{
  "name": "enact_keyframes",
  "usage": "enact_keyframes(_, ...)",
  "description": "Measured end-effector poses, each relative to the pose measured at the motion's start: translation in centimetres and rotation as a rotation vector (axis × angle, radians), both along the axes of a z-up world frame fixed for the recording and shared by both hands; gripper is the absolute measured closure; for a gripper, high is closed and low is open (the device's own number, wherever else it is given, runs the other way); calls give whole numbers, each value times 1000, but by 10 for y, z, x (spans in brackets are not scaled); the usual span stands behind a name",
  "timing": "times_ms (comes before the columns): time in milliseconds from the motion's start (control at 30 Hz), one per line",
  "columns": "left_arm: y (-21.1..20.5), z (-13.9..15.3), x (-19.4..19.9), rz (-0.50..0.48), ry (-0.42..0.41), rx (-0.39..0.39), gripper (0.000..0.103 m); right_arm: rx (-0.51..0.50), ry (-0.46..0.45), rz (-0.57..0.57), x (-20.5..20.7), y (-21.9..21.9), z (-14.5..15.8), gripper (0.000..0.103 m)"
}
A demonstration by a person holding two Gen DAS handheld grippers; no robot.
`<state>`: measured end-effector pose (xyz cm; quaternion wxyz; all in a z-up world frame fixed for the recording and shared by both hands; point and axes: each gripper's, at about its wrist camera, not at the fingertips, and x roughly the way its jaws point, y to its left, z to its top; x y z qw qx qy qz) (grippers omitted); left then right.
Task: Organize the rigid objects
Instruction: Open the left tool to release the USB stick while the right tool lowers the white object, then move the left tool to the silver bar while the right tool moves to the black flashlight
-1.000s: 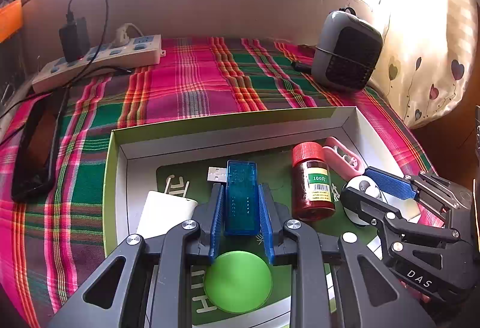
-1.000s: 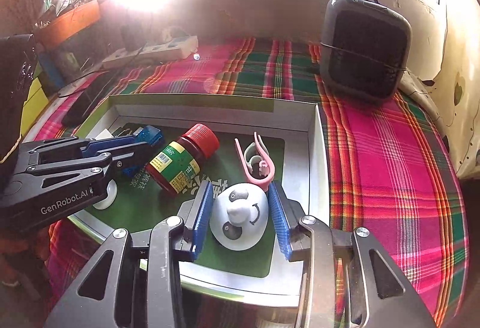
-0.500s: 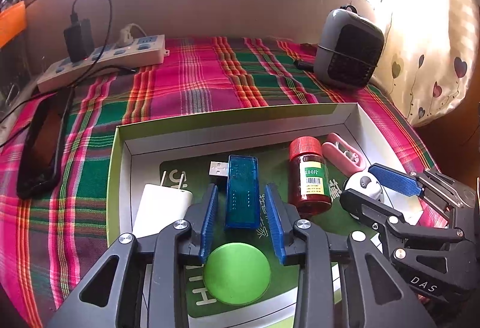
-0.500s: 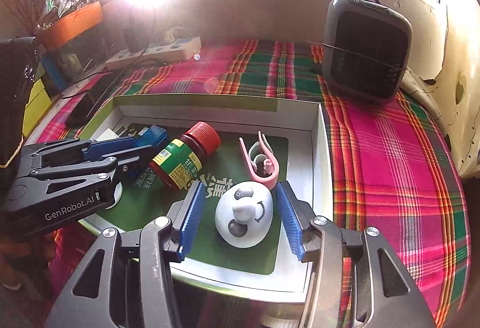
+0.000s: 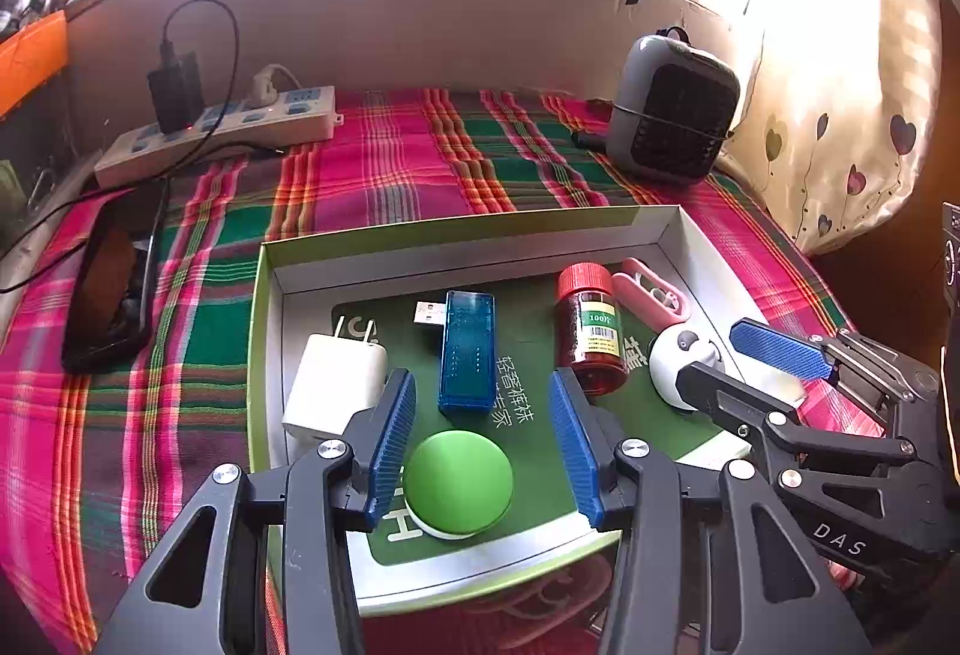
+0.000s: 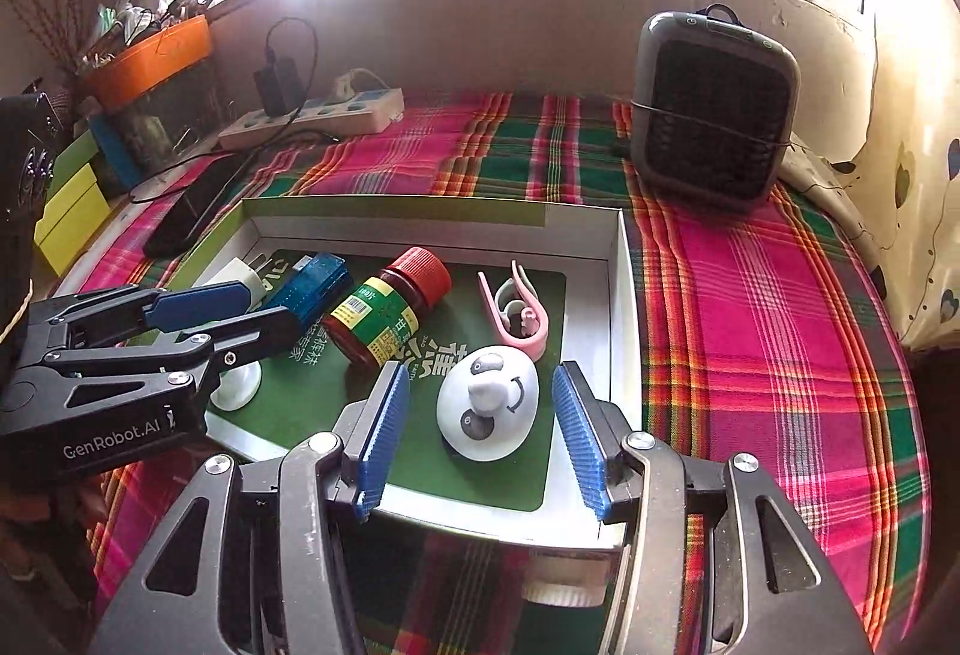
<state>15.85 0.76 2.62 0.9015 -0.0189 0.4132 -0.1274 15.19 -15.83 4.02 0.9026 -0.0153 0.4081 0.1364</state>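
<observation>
An open white box with a green liner lies on the plaid cloth. In it lie a blue USB stick, a white charger, a green disc, a red-capped bottle, a pink clip and a white panda-faced piece. My left gripper hangs over the box's near side with its jaws opening. The USB stick's near end and the green disc lie in the gap, and the pads touch neither. My right gripper is open, its pads standing apart from the panda piece on either side.
A white power strip with plugged cables sits at the back left, a black phone on the cloth left of the box. A grey heater stands at the back right. An orange tray and yellow boxes crowd the far left.
My left jaws let go of the blue USB stick, spread, and drew back toward the box's near edge. My right jaws widened off the panda piece, which stays where it was.
</observation>
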Motion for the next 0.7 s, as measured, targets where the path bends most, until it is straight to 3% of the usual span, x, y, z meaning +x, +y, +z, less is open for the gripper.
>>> enact_keyframes(300,11,16,-37,30,-35,-21,57,8,-24,13,-23,-3,10,52)
enact_keyframes(700,35,17,-92,48,-51,-72,57,27,-12,-34,-76,-18,12,52)
